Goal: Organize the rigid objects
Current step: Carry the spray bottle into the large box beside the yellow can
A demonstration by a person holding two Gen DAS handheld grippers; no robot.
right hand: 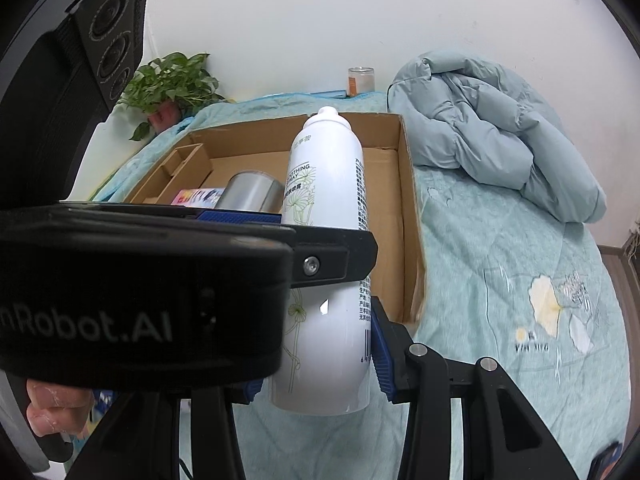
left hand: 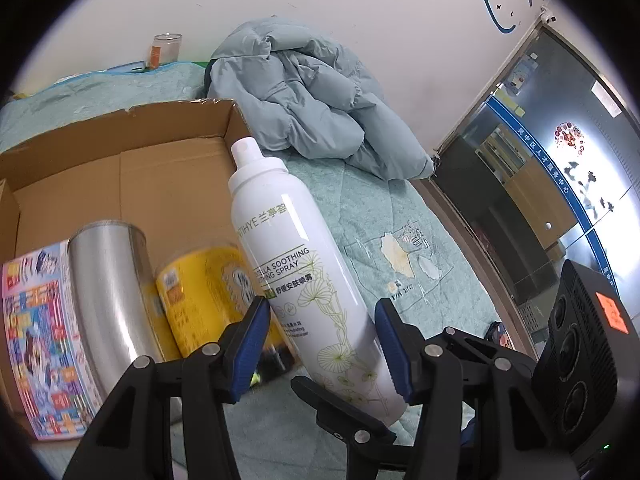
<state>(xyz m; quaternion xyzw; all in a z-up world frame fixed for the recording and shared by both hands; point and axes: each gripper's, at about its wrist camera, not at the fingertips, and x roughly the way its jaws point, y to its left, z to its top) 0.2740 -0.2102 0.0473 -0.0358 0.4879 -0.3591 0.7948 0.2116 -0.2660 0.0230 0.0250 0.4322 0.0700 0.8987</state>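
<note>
Two hand-held grippers, left (left hand: 322, 344) and right (right hand: 316, 354), are clamping one white spray bottle (left hand: 292, 248) with green flower drawings, hovering beside a cardboard box (left hand: 120, 168) holding a steel cup (left hand: 108, 280) and yellow can (left hand: 200, 292).

Crumpled jacket (left hand: 320, 96), potted plant (right hand: 170, 84), glass jar (left hand: 165, 50)

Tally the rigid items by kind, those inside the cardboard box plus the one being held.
Spray bottle: 1, white, held between the tools
Metal cup: 1, silver
Can: 1, yellow
Printed box: 1, colourful
Total: 4
</note>
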